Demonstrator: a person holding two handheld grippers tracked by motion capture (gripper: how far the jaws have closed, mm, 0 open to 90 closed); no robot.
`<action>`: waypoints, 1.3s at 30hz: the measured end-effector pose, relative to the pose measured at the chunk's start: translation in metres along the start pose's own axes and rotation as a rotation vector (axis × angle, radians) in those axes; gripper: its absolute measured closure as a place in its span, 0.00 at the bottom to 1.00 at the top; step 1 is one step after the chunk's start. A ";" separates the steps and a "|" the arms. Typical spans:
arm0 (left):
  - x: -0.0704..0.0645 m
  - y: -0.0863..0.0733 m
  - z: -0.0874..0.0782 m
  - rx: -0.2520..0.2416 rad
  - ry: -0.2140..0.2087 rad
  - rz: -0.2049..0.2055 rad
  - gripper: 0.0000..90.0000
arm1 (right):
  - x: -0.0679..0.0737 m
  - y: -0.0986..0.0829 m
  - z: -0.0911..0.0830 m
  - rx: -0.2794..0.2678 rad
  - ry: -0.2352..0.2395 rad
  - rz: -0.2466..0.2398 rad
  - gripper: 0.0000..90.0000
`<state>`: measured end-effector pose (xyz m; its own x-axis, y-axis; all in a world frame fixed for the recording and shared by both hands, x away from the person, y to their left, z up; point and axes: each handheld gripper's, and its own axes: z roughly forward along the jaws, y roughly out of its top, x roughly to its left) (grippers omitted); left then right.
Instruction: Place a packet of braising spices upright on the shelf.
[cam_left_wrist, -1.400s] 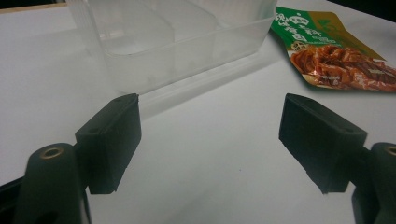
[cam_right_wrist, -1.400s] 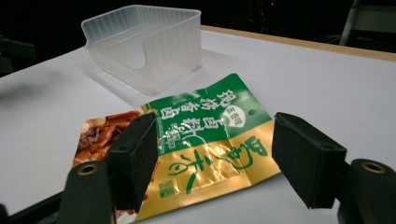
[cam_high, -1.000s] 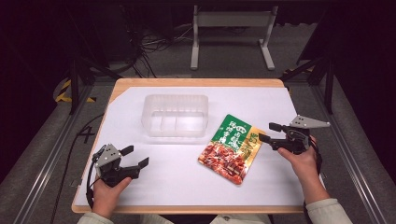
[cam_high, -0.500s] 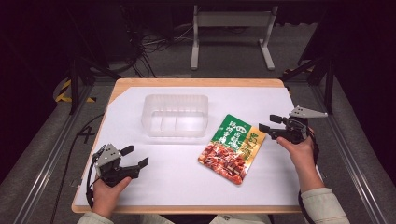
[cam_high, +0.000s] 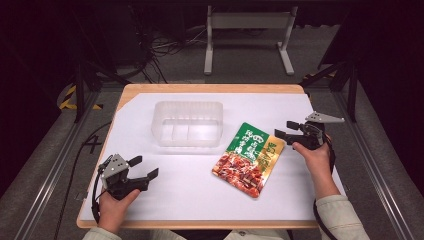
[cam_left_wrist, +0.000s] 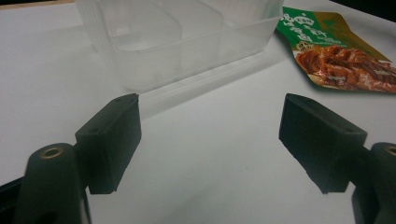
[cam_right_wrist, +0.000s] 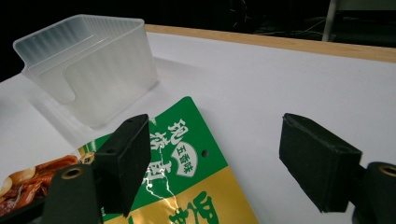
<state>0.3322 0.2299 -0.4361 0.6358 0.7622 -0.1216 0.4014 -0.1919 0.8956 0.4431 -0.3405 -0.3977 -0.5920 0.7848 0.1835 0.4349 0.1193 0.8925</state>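
The flat green-and-gold foil food pouch (cam_high: 249, 159) lay on the white-covered worktop (cam_high: 200, 200), just beside the clear ribbed plastic container (cam_high: 188, 123) at its near right corner. The right gripper (cam_high: 283, 131) hovered at the pouch's upper right edge, its jaws wide apart and empty; the right gripper view showed one jaw above the printed foil and the other above bare worktop. The step looked like a pickup by that edge. Doing it well likely meant lowering until one jaw slid under the edge, then closing near the corner so the pouch hung steady. The left gripper (cam_high: 143, 168) rested spread open and empty, well apart.
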 end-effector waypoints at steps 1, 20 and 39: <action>0.000 0.000 0.000 0.000 0.000 0.001 0.24 | -0.002 -0.001 0.000 -0.009 0.003 0.000 0.28; 0.001 0.000 0.000 0.001 0.000 -0.003 0.24 | -0.015 -0.018 0.013 0.101 -0.010 0.026 0.27; 0.001 -0.001 0.000 0.007 0.005 -0.006 0.24 | -0.011 -0.031 0.031 0.282 0.040 0.026 0.28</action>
<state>0.3325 0.2314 -0.4370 0.6303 0.7663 -0.1246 0.4099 -0.1922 0.8917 0.4573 -0.3336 -0.4403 -0.6020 0.7657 0.2262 0.6186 0.2681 0.7386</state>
